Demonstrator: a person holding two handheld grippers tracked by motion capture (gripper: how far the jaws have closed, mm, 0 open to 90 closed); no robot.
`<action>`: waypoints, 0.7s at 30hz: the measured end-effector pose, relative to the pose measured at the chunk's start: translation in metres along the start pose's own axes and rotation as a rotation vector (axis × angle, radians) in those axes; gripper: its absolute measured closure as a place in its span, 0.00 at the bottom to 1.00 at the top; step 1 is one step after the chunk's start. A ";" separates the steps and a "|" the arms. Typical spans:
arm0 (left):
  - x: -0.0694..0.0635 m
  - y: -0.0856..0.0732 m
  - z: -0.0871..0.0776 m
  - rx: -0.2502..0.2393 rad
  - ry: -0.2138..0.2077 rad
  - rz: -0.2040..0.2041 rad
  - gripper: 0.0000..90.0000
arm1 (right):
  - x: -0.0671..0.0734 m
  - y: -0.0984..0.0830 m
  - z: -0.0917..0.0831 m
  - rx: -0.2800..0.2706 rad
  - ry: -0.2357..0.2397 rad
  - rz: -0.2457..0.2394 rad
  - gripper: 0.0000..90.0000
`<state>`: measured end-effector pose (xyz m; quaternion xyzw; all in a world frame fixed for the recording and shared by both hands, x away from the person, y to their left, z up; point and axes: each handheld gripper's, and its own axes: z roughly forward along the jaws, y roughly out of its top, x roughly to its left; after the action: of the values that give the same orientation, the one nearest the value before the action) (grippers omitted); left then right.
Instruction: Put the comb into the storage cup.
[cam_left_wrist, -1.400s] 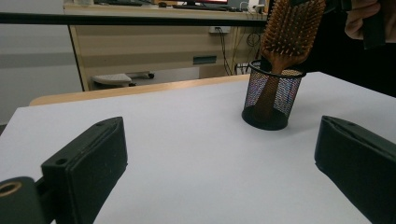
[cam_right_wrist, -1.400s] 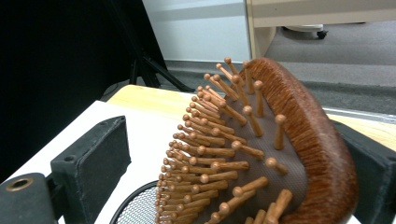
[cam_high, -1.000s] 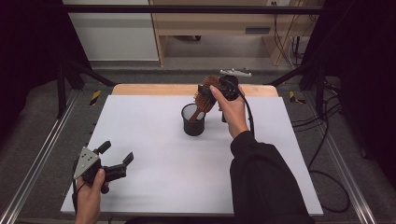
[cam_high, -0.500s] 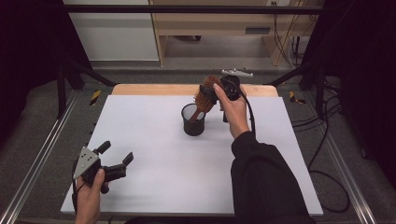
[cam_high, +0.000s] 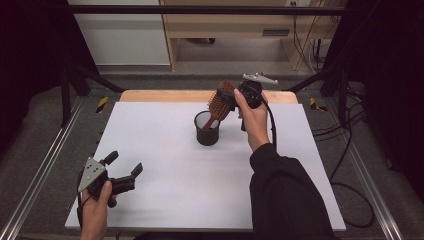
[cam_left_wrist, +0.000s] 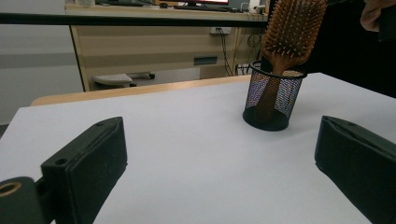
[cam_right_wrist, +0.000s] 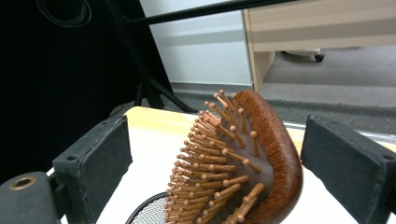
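The room is dim at the sides, with a grey floor (cam_high: 380, 150) and a pale wooden desk (cam_high: 235, 25) at the far wall. In the middle stands the bench (cam_high: 165, 150) — its top is flat and white, with a strip of wood along the far edge. Metal rails run down both sides of it.

A black mesh cup (cam_high: 207, 129) stands on the far half of the bench. A brown brush (cam_high: 218, 106) sticks out of the cup — its handle is down inside and its head leans up and to the right, with the pins facing the near side.

The right tool (cam_high: 231, 98) is up by the head of the brush. In the right gripper view its two jaws are spread wide, one on each side of the brush head (cam_right_wrist: 243, 163), and they do not touch it.

The left tool (cam_high: 124, 170) is at the near left corner of the bench, well apart from the cup. Its jaws are spread wide too, with nothing between them. They point across the bench at the cup (cam_left_wrist: 272, 100) and brush (cam_left_wrist: 288, 37).
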<state>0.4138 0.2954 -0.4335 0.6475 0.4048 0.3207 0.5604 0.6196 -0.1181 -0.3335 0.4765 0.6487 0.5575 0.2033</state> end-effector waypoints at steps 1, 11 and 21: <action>0.000 0.000 0.000 0.000 0.000 0.000 0.03 | 0.000 0.001 -0.002 -0.005 -0.002 -0.007 0.11; 0.001 0.000 -0.001 -0.004 0.002 -0.003 0.03 | -0.005 0.007 -0.016 -0.047 -0.017 -0.042 0.13; 0.003 0.000 -0.001 -0.007 0.006 -0.007 0.03 | -0.007 0.010 -0.028 -0.090 -0.069 -0.114 0.09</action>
<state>0.4141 0.2983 -0.4331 0.6430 0.4077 0.3221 0.5626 0.6042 -0.1396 -0.3179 0.4480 0.6416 0.5570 0.2781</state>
